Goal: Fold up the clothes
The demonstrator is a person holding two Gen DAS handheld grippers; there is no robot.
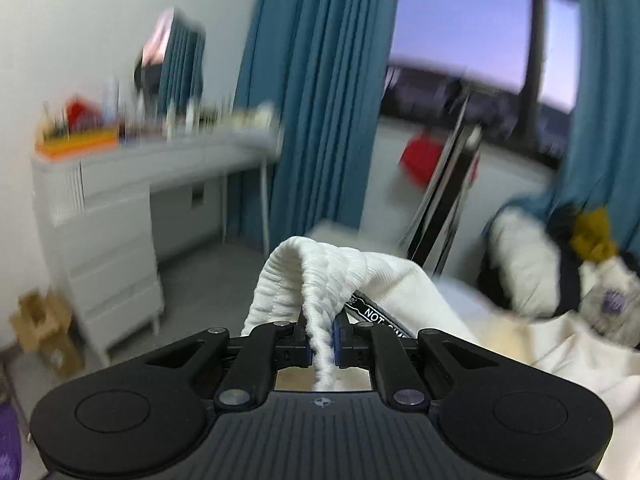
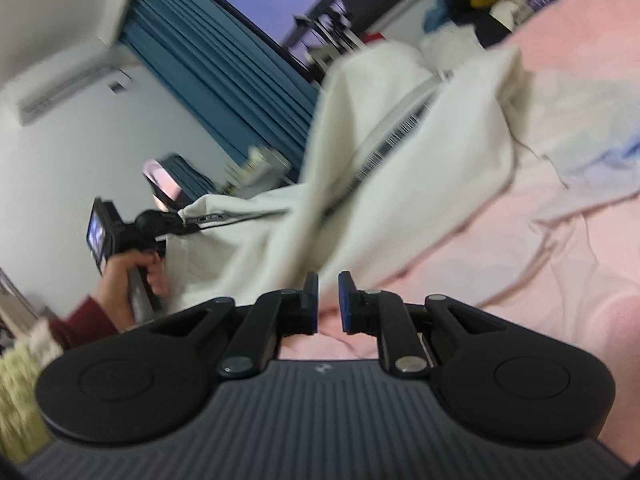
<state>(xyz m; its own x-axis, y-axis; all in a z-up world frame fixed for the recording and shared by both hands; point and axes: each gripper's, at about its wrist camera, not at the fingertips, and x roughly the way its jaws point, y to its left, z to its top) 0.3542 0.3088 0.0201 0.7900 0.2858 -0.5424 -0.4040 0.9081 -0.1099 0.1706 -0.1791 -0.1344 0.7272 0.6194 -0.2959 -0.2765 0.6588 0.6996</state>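
A cream garment [image 1: 384, 276] with a ribbed white hem is pinched between the blue pads of my left gripper [image 1: 320, 336], which is shut on that hem and holds it up in the air. In the right wrist view the same garment [image 2: 400, 160] stretches from the left gripper [image 2: 182, 220], held by a person's hand [image 2: 128, 272], down across the pink bedsheet [image 2: 560, 240]. It narrows to a point at the tips of my right gripper [image 2: 328, 296], whose jaws stand nearly together on that corner, low over the sheet.
A white dresser [image 1: 120, 200] with cluttered bottles stands by the wall, beside teal curtains [image 1: 320, 100] and a window. A pile of other clothes [image 1: 580, 260] lies at the bed's far end. Cardboard boxes [image 1: 44, 328] sit on the floor.
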